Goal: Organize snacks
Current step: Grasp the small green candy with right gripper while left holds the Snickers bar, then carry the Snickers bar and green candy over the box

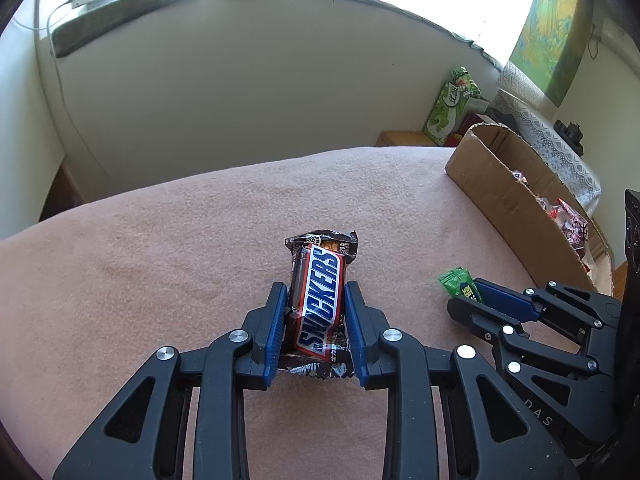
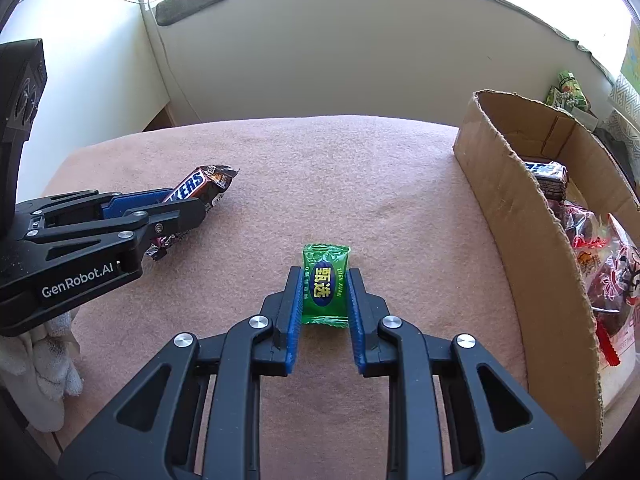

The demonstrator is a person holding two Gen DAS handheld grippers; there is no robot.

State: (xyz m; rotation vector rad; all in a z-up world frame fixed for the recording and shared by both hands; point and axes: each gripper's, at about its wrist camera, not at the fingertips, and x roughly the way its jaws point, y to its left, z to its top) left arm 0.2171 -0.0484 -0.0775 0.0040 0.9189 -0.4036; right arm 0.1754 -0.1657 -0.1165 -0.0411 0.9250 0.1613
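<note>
A Snickers bar (image 1: 324, 276) in a brown wrapper is clamped between the blue pads of my left gripper (image 1: 315, 286), held just above the pink cloth (image 1: 180, 240). In the right wrist view that same bar (image 2: 204, 182) sticks out of the left gripper (image 2: 190, 200) at the left. A small green wrapped candy (image 2: 325, 284) lies flat on the cloth between the pads of my right gripper (image 2: 324, 270), which press on its two long sides. From the left wrist view, the candy (image 1: 454, 282) shows at the tips of the right gripper (image 1: 466, 294).
An open cardboard box (image 2: 520, 216) stands along the right edge of the cloth and holds several wrapped snacks (image 2: 600, 264), another Snickers (image 2: 548, 178) among them. A green bag (image 1: 452, 104) stands behind the table. A white gloved hand (image 2: 44, 364) is at lower left.
</note>
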